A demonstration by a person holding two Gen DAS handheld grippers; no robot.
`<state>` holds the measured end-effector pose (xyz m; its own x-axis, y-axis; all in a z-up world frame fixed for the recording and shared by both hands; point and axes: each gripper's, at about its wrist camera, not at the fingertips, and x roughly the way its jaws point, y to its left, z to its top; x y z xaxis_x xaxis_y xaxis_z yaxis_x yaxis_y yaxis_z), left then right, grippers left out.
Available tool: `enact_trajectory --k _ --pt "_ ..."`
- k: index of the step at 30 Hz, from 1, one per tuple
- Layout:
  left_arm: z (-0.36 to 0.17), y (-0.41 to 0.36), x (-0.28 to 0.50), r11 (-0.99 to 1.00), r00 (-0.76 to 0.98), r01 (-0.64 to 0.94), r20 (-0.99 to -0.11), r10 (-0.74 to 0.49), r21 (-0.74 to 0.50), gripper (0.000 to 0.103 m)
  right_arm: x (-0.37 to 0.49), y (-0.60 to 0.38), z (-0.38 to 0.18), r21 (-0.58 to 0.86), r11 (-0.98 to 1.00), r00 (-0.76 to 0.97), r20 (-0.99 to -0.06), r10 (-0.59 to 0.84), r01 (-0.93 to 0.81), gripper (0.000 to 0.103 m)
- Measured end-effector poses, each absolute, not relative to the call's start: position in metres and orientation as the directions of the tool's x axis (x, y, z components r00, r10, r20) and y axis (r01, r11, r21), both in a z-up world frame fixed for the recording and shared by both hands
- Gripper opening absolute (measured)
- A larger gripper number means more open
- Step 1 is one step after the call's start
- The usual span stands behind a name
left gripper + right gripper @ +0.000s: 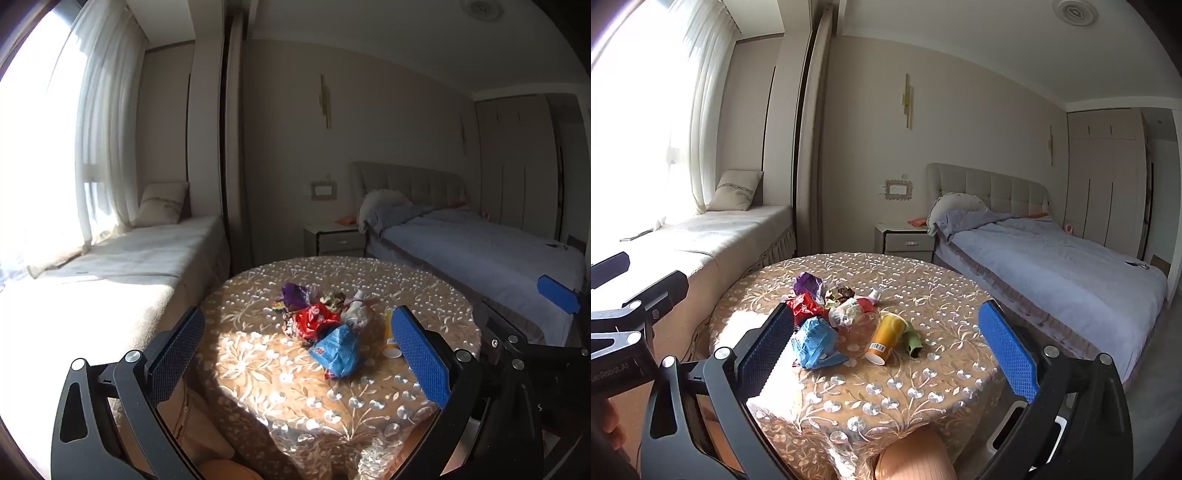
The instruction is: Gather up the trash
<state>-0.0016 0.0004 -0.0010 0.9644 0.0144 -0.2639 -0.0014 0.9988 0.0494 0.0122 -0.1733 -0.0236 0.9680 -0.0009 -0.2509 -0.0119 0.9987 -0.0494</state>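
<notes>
Left hand-held gripper (295, 354): both blue pads are spread to full width, with nothing between them. Right hand-held gripper (884, 350): pads likewise spread wide and empty. Both units hover above the near edge of the round surface (923, 398), which is covered by an embroidered beige cloth.

Trash pile (827, 314): located on the surface just ahead of both hand-held grippers, untouched. Contents:
- Blue wrapper (334, 350), nearest item, ahead of the left hand-held gripper between its pads; in the right wrist view it lies just beside that unit's left pad.
- Red wrapper (314, 319), directly beyond the blue one.
- Purple wrapper (808, 283), at the far side of the pile.
- Clear crumpled bag (846, 314), touching the red and blue wrappers.
- Orange cup (886, 338), tipped on its side, ahead of the right hand-held gripper between its pads.
- Green scrap (913, 341), just beside the cup.

Beyond the surface: bed (1052, 258) to the right, nightstand (905, 240) ahead, window seat (110, 266) to the left.
</notes>
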Motion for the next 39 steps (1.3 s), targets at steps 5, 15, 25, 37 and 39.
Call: enact_trajectory --k 5,15,25,37,39 --pt "0.0008 0.0008 -0.0005 0.999 0.964 -0.006 -0.265 0.018 0.047 0.099 0.0105 -0.1784 -0.0215 -0.043 0.999 0.969 -0.249 -0.003 -0.008 0.100" --pt "-0.0003 0.0015 -0.0011 0.999 0.964 -0.005 -0.264 0.017 0.047 0.099 0.0114 -0.1770 -0.0189 -0.042 0.999 0.970 -0.242 0.005 -0.015 0.100" --pt "-0.0003 0.0021 -0.0007 0.999 0.964 -0.015 -0.264 0.026 0.042 0.099 0.0128 -0.1737 -0.0187 -0.045 0.999 0.971 -0.240 0.008 -0.020 0.100" --pt "0.0002 0.0009 0.0011 0.999 0.964 -0.016 -0.265 0.026 0.039 0.099 0.0123 -0.1717 -0.0198 -0.049 0.999 0.970 -0.241 0.005 -0.018 0.100" --pt "0.0001 -0.0003 0.0010 0.999 0.964 -0.016 -0.263 0.026 0.039 0.099 0.0118 -0.1724 -0.0198 -0.048 0.999 0.971 -0.241 0.007 -0.018 0.100"
